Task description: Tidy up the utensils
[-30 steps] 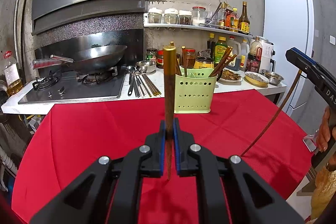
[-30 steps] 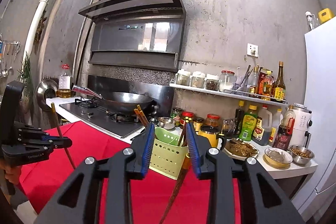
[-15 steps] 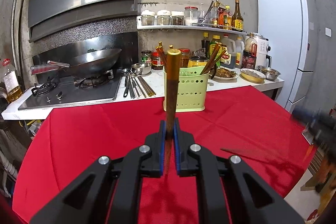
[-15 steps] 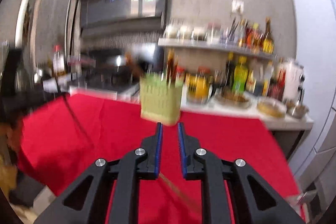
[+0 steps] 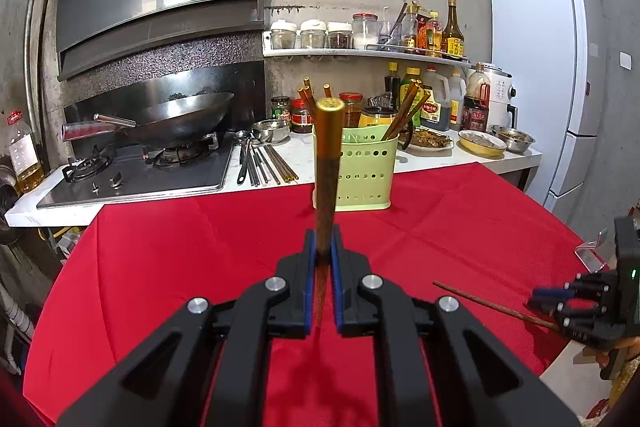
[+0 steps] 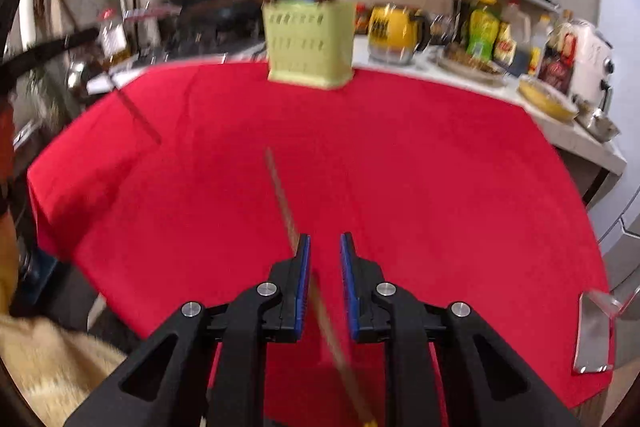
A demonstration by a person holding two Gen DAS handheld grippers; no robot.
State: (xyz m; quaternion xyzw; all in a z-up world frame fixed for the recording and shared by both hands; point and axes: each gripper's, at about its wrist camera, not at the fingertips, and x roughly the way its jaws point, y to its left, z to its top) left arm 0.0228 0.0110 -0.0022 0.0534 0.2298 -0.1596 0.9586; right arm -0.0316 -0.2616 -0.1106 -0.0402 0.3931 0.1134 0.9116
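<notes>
Setting: kitchen with a stove and a crowded counter behind a table (image 5: 168, 267) spread with a red cloth; the green holder (image 5: 362, 171) at the table's far edge is taken as landmark.
Holder: several chopsticks are already stood in it, leaning against its walls.
Left gripper (image 5: 322, 259): held well in front of the holder; its jaws are clamped on a gold-capped chopstick (image 5: 326, 163), which is kept nearly upright, gold end up.
Right gripper (image 6: 324, 267): held far in front of the holder, near the table's near edge; its jaws are opening, with a gap seen between the blue pads.
Second chopstick (image 6: 284, 199): seen slanting through that gap, against the inner face of one pad only; no squeeze from both sides is seen, so it is judged loose. The picture is blurred, so contact with the cloth cannot be told.
Step in hand: likely, the second chopstick is being regripped or laid down.
Doing it well: a firm, centred grip should be secured before lifting; each chopstick should be carried above the holder's rim, brought vertical, then lowered into a free gap so the leaning sticks are not knocked.
</notes>
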